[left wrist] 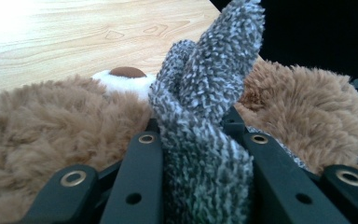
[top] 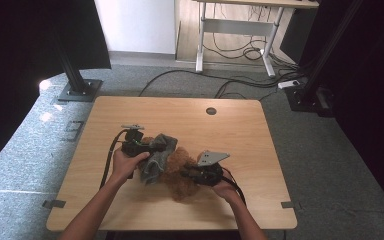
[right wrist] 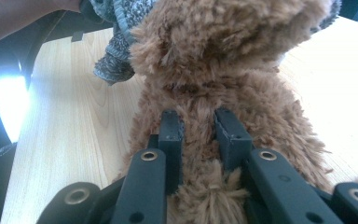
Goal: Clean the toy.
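A brown plush bear point(top: 179, 175) lies at the middle of the wooden table point(top: 230, 135). A grey knitted garment point(top: 157, 156) is draped over its left part. My left gripper point(top: 156, 147) comes in from the left and is shut on the grey knit point(left wrist: 200, 107), which stands up between its jaws point(left wrist: 191, 128). The bear's brown fur point(left wrist: 42, 135) and its white muzzle with a brown nose point(left wrist: 127, 73) lie behind the knit. From the right, my right gripper point(top: 186, 173) is shut on the bear's fur point(right wrist: 205, 84), with its jaws point(right wrist: 199, 125) sunk into the plush.
A round cable hole point(top: 211, 111) sits near the table's far edge. On the floor beyond are black frame feet point(top: 80, 90), loose cables point(top: 240, 82) and a white desk frame point(top: 230, 30). Bare tabletop lies on both sides of the bear.
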Demonstrator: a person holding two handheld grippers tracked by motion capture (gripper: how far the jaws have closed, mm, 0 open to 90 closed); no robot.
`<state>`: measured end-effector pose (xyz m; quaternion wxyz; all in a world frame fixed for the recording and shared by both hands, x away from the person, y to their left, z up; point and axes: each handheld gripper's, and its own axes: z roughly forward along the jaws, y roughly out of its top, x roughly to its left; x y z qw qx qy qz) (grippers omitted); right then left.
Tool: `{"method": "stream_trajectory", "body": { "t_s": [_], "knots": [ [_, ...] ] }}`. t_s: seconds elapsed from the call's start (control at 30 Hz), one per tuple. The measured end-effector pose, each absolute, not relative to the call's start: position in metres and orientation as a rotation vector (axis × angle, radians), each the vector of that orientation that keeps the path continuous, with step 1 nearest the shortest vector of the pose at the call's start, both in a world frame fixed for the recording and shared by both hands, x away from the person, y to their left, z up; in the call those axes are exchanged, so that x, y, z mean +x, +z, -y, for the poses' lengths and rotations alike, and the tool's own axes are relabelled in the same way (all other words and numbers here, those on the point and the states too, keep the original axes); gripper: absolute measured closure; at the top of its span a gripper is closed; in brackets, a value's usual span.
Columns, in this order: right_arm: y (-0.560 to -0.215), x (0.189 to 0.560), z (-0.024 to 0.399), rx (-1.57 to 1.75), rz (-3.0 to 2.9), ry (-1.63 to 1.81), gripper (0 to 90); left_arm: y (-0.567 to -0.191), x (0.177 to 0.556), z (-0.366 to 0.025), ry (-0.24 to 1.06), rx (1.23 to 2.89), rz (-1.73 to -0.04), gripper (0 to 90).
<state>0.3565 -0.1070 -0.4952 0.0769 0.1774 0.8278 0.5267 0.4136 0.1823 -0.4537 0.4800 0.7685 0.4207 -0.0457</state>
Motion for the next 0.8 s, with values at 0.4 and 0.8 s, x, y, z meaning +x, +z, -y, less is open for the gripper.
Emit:
{"method": "stream_trajectory", "body": {
  "t_s": [0.4,0.8],
  "knots": [
    [-0.495,0.357,0.109,0.510,-2.480,1.582,76.5,-0.439,0.405,-0.207,-0.028,1.815,-1.029,76.0],
    [-0.495,0.361,0.108,0.492,-2.489,1.598,77.0,-0.422,0.418,-0.163,-0.103,1.828,-0.942,75.8]
  ]
}}
